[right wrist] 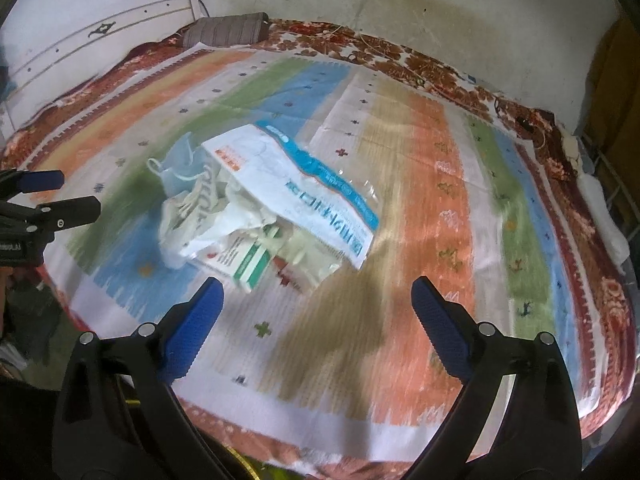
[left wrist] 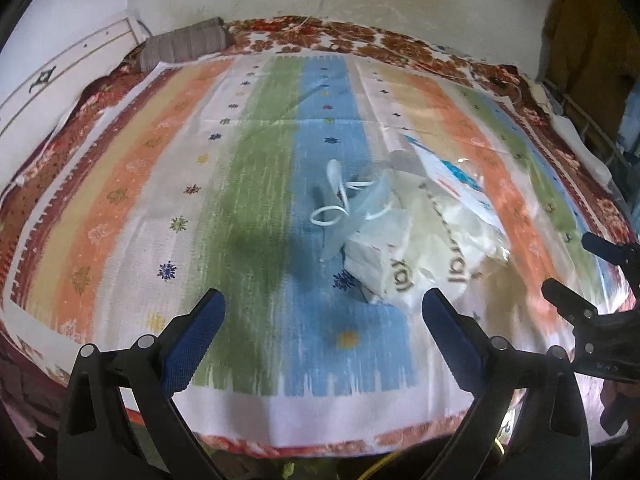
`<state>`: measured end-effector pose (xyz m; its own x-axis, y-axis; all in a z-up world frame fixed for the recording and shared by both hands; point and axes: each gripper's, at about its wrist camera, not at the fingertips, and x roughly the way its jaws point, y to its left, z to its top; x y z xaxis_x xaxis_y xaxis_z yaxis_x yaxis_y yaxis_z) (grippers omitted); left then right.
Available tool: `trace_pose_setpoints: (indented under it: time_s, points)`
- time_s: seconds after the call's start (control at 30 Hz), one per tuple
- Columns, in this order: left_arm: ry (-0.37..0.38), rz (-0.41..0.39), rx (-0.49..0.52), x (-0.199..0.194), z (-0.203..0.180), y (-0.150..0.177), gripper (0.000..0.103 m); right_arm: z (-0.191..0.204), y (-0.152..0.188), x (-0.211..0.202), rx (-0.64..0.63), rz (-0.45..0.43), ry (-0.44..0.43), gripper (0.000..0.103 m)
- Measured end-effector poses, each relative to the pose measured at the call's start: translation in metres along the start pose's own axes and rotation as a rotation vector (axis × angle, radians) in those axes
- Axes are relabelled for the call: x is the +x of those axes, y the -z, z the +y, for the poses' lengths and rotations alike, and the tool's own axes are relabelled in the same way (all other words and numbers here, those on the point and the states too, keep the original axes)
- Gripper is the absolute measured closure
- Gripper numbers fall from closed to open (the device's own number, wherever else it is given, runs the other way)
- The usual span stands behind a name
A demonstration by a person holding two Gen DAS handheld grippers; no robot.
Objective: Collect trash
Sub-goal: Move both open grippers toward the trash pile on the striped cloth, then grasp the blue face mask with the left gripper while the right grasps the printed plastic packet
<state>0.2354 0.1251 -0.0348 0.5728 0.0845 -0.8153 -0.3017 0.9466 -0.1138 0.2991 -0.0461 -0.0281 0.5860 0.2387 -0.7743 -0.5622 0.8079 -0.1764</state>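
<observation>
The trash pile sat on the striped bedspread, toward the near edge of the bed, mostly over the blue and white stripes. On top lay a flat clear plastic packet with a white face, a wavy blue band and an orange strip; its blue lettering was there but too blurred to read. Under it a crumpled white bag carried large dark letters, and only something like "ral" came through, twice, in the left view. Tucked at the pile's near side was a small white carton with green stripes and some red print, unreadable. A pale blue face mask with white ear loops rested against the pile's side nearer the left-hand edge of the bed.

The left tool hung over the bed's near edge, its blue-padded fingers spread wide and holding nothing, the pile just ahead and slightly right. The right tool was likewise spread and empty, with the carton just ahead of its left finger.

Further out, a grey striped bolster lay at the bed's far edge against the stained white wall, near a white headboard. A red floral blanket showed around the bedspread's border.
</observation>
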Motion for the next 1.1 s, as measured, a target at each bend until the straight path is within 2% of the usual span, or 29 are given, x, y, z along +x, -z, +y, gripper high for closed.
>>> trace_pose_setpoints:
  time_s: [0.17,0.23,0.37,0.43,0.57,0.7,0.77,1.0,1.1]
  points:
    - [0.03,0.009,-0.07,0.013,0.007,-0.011,0.007,0.003,-0.006,0.021,-0.028,0.017,0.02,0.018]
    - [0.034,0.015,-0.079,0.021,0.007,-0.015,0.009,0.003,-0.009,0.031,-0.03,0.026,0.027,0.023]
    - [0.044,0.02,-0.062,0.034,0.002,-0.02,0.012,0.001,-0.016,0.044,-0.024,0.033,0.031,0.023]
    - [0.05,0.011,-0.051,0.038,-0.001,-0.023,0.014,0.001,-0.019,0.05,-0.028,0.037,0.035,0.029]
    - [0.083,-0.001,-0.029,0.048,-0.006,-0.028,0.016,0.003,-0.026,0.058,-0.039,0.039,0.02,0.033]
    - [0.091,0.012,0.024,0.063,-0.013,-0.03,0.023,0.009,-0.03,0.07,-0.065,0.055,0.028,0.046]
    - [0.096,0.007,0.023,0.067,-0.013,-0.031,0.024,0.012,-0.031,0.075,-0.076,0.06,0.026,0.053]
    - [0.097,0.003,0.011,0.078,-0.01,-0.039,0.043,0.006,-0.034,0.085,-0.057,0.047,0.018,0.073]
    - [0.096,0.005,0.007,0.082,-0.009,-0.04,0.067,0.004,-0.035,0.086,-0.055,0.042,0.015,0.09]
